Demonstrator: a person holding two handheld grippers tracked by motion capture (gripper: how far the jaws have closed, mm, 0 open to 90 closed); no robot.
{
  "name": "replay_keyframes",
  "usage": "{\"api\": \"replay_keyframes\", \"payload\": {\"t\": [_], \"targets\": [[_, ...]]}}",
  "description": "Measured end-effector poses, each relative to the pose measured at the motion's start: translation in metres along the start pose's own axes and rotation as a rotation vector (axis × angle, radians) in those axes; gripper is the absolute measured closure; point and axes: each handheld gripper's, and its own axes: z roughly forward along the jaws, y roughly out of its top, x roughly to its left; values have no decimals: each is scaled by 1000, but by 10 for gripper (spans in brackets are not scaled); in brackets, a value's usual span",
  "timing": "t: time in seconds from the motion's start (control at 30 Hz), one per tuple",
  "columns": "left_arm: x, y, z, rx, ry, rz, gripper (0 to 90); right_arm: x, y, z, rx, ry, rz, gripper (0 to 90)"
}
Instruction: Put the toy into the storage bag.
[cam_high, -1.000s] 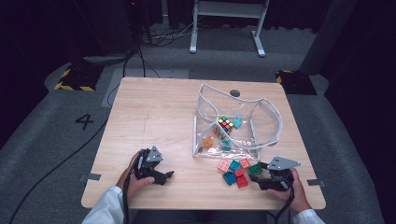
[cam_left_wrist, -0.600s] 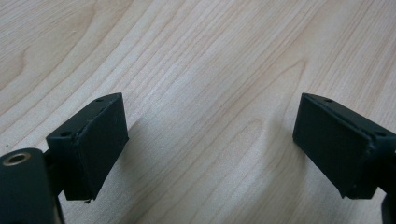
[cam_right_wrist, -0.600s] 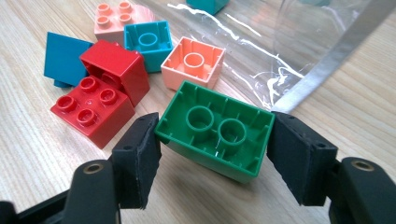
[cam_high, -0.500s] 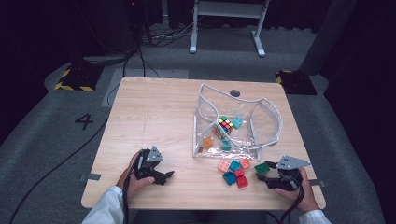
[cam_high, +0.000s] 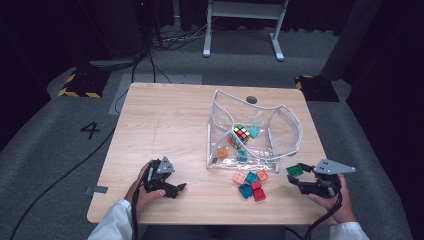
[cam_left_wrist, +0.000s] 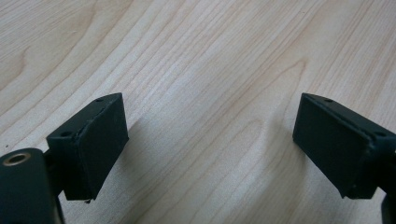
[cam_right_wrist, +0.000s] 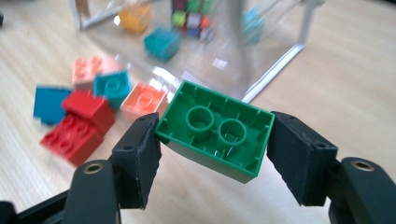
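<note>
Worktop (cam_high: 165, 125) first: pale wood, wide bare stretch on your left, everything busy on the right half. Clear bag (cam_high: 280, 135) stands open-topped there, holding a puzzle cube (cam_high: 242, 133) and a few small blocks. Loose blocks (cam_high: 251, 182) lie in a cluster just in front of the bag's near wall.

Right gripper (cam_high: 301, 176) sits right of that cluster, near the bag's front corner, its fingers (cam_right_wrist: 140, 154) closed on the green block (cam_right_wrist: 215, 130), gripped by its short ends, hollow underside facing the camera. Hold looks square; judged secure enough to carry.

You'll likely want to lift above the white rim before moving in, since the bag wall is soft and a low approach could snag it. Release over the bag's open middle.

Left gripper (cam_high: 172, 189) rests low over bare wood, fingers (cam_left_wrist: 95, 140) wide apart, empty. Consider steadying the bag's rim with it.
</note>
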Motion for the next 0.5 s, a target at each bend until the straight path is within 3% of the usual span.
{"api": "replay_keyframes", "payload": {"t": [0.07,0.33,0.5], "targets": [[0,0,0,0,0,0,104,-8,15,-11,-35,-18,-2,355],[0,0,0,0,0,0,104,-31,56,-38,-86,-52,-1,355],[0,0,0,0,0,0,104,-37,74,-44,-102,-68,-16,355]]}}
